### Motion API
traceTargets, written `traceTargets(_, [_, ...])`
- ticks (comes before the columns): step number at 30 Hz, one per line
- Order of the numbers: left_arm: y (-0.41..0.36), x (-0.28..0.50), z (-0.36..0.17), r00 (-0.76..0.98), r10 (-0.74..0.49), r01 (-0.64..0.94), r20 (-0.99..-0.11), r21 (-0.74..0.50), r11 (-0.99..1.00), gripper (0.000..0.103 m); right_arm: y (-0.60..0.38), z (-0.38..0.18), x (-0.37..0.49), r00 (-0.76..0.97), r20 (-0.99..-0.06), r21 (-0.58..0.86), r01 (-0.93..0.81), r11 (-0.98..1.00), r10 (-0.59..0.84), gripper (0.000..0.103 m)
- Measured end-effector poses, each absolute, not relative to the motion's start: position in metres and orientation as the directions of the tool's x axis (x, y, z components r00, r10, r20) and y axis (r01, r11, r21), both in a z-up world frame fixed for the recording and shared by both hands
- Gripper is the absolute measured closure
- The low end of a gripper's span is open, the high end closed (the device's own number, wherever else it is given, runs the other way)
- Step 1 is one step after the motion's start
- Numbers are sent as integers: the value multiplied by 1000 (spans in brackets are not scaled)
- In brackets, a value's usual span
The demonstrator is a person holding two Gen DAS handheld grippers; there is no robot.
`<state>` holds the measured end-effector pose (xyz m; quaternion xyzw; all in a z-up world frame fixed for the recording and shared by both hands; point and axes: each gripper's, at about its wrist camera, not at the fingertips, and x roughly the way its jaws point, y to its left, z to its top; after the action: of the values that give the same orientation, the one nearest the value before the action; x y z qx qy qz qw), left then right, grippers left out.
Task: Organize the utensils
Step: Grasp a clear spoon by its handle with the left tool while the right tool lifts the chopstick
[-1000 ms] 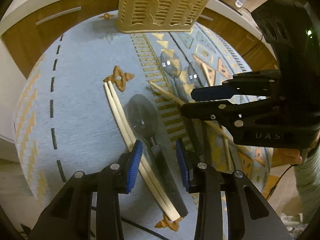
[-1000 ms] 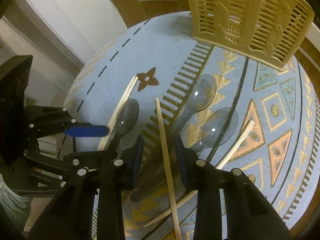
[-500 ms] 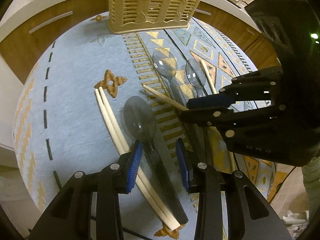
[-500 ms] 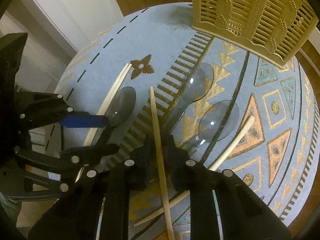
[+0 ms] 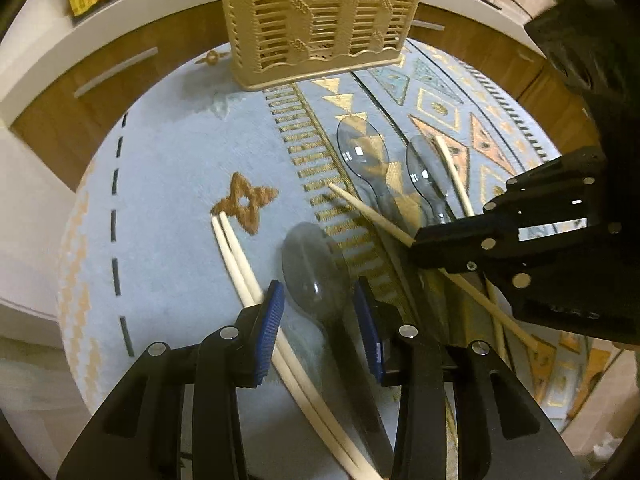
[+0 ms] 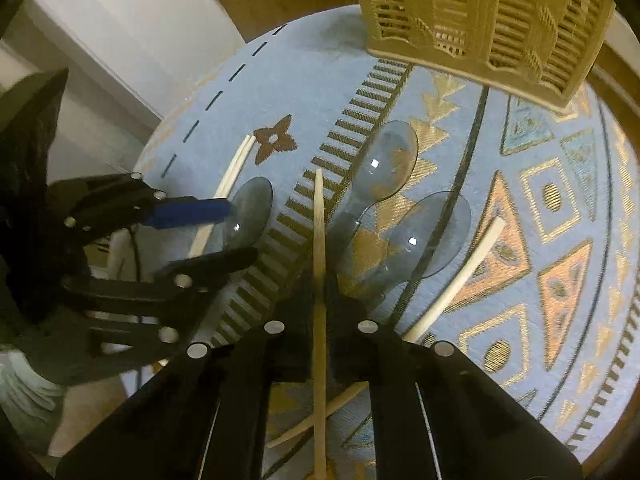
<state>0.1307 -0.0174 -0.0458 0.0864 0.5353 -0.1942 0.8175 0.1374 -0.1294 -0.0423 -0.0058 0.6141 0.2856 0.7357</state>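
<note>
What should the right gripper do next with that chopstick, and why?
Probably lift it straight up a little. The right gripper has its fingers closed on the single chopstick, which crosses another chopstick and lies beside the clear spoons. Raising it first should free it before carrying it toward the slotted basket. The left gripper is open around a spoon.

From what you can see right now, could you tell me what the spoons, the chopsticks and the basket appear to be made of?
Spoons: likely clear smoky plastic, glossy; the rug pattern shows through the bowls, which catch highlights.
Chopsticks: pale cream, matte; wood or bamboo probably, plastic possible.
Basket: tan moulded plastic by its even slats, imitating weave.
</note>
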Motion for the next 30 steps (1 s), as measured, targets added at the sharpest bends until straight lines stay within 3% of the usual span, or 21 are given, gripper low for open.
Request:
traceTargets(9, [-31, 138, -46, 379, -167, 428, -910, 13, 903, 70, -120, -41, 145, 21, -924, 333, -445, 831, 381, 98])
traceTargets(15, [-27, 138, -46, 400, -194, 406, -895, -17, 914, 72, -113, -37, 131, 92, -927, 268, -518, 812, 364, 99])
traceTargets(23, [-5, 121, -8, 508, -340, 419, -792, -117, 900, 72, -148, -10, 118, 179, -847, 356, -509, 784, 501, 99])
traceTargets(30, [4, 110, 36, 614, -415, 438, -671, -147, 887, 72, -184, 41, 101, 359, -710, 382, -526, 760, 605, 99])
